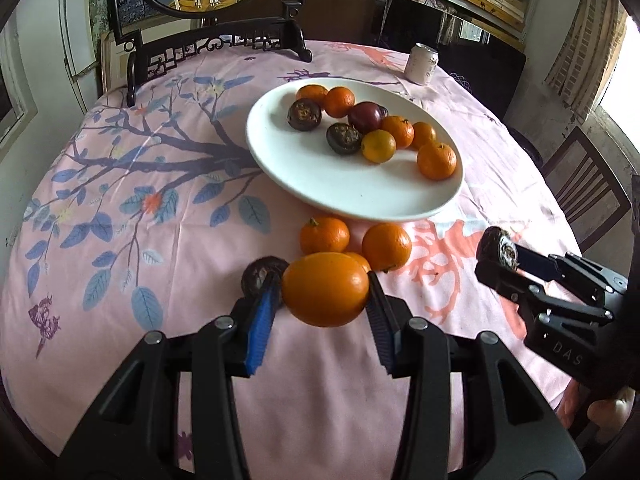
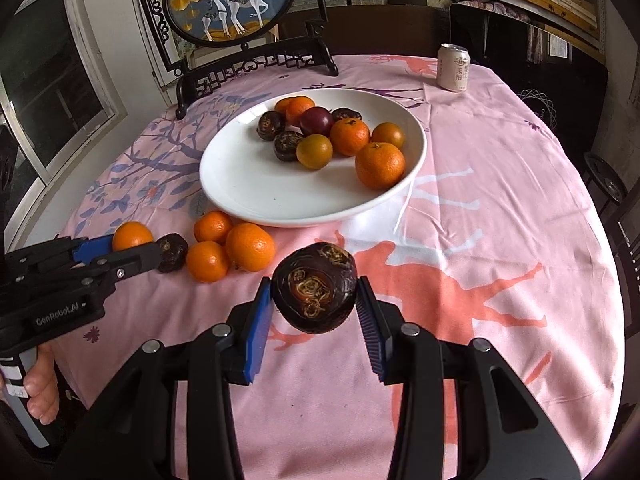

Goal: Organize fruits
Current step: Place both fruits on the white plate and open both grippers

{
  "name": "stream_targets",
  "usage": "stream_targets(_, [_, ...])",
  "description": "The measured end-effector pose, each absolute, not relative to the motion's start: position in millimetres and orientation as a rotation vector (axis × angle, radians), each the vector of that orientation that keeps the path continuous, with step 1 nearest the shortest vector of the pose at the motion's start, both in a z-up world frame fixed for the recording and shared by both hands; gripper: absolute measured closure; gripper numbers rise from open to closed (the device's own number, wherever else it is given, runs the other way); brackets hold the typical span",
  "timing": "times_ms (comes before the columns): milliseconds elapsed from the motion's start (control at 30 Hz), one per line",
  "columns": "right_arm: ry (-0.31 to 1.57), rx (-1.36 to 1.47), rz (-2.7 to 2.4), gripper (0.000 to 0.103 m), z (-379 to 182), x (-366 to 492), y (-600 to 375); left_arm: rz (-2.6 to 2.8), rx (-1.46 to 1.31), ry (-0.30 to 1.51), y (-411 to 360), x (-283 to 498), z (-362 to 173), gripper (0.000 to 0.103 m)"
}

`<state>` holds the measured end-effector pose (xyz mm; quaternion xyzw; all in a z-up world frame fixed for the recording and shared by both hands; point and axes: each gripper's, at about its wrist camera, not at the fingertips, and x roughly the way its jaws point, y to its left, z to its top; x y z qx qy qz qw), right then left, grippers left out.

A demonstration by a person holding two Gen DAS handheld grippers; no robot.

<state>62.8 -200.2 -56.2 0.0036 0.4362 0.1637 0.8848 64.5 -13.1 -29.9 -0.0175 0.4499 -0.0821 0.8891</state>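
Note:
A white plate holds several oranges and dark brown fruits. My left gripper is shut on an orange above the tablecloth, in front of the plate; it also shows in the right wrist view. My right gripper is shut on a dark brown fruit, held above the cloth; it shows in the left wrist view. Loose oranges and a dark fruit lie on the cloth by the plate's near rim.
A drink can stands at the table's far right. A framed round deer picture on a dark wooden stand stands at the far edge. A chair is at the right.

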Motion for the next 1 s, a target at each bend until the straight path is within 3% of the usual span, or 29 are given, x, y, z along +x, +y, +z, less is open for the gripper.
stream_targets(267, [0.9,-0.054,0.458,0.061,-31.1,120.6,-149.9,-0.129,-0.027,0.944,-8.5,168.6,-5.7,0.059])
stream_targets(433, [0.93,-0.067,0.46,0.061,-39.6,162.5,-129.4,-0.094,-0.027,0.993,-11.3,222.4,-18.9,0.059])
stream_targets(833, [0.962,-0.063,0.432,0.06,-60.5,202.2,-124.5,-0.113,-0.029,1.021,-13.8,250.7,-36.3,0.058])
stream_targets(867, [0.955,-0.065,0.428,0.057,-60.5,203.4,-123.9,-0.114,-0.033,1.022,-13.0,252.3,-35.6,0.058])
stream_targets(900, [0.945,-0.068,0.423,0.042,-59.9,203.9,-123.7,-0.115,-0.039,1.019,-12.1,253.4,-33.8,0.056])
stream_targets(967, [0.915,-0.094,0.389,0.031,-55.4,200.7,-123.9,-0.102,-0.042,0.987,-10.1,251.0,-25.2,0.018])
stream_targets(1000, [0.904,-0.115,0.374,0.028,-52.4,197.2,-124.3,-0.097,-0.043,0.962,-8.5,247.5,-19.1,0.013])
